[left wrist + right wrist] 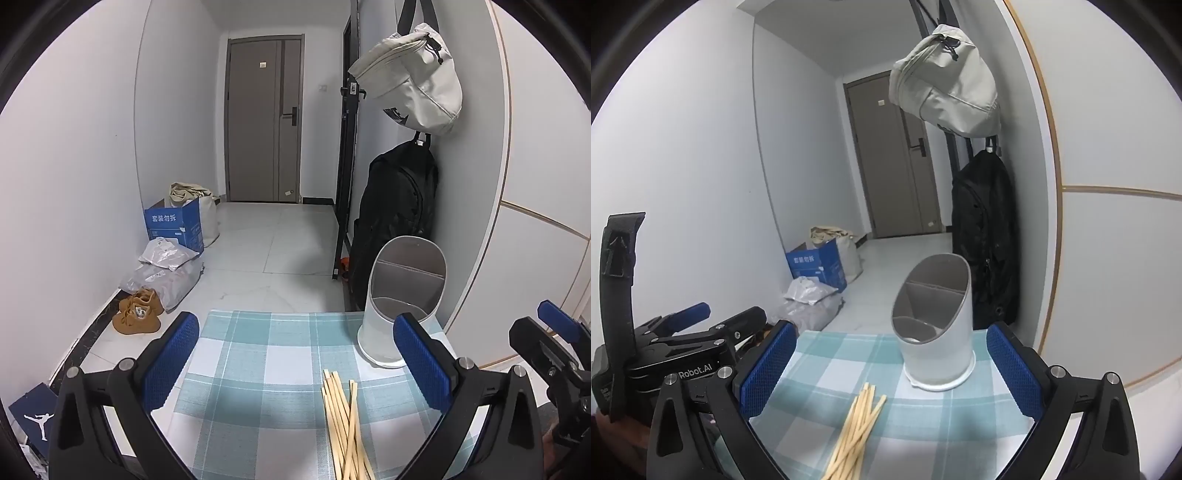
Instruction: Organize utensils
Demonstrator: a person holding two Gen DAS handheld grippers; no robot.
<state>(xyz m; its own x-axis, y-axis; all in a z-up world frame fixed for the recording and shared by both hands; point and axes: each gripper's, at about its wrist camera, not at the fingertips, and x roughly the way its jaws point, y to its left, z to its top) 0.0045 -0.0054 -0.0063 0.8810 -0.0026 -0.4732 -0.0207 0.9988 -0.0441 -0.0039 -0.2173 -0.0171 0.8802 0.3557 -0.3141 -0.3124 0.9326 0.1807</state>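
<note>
Left gripper (295, 354) spread wide, empty | right gripper (892, 363) spread wide, empty | chopsticks (345, 424) loose bundle on checked cloth (258, 362), lower centre | white holder (934, 332) upright on cloth, upper right of bundle, apart.

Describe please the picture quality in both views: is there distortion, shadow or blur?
Left wrist view: strong fisheye bending, dark corners, soft shadow on the checked cloth, chopsticks sharp. Right wrist view: the same bending curves the walls, shadow beside the utensil holder, no motion blur; the backpack is too dark for detail.
</note>
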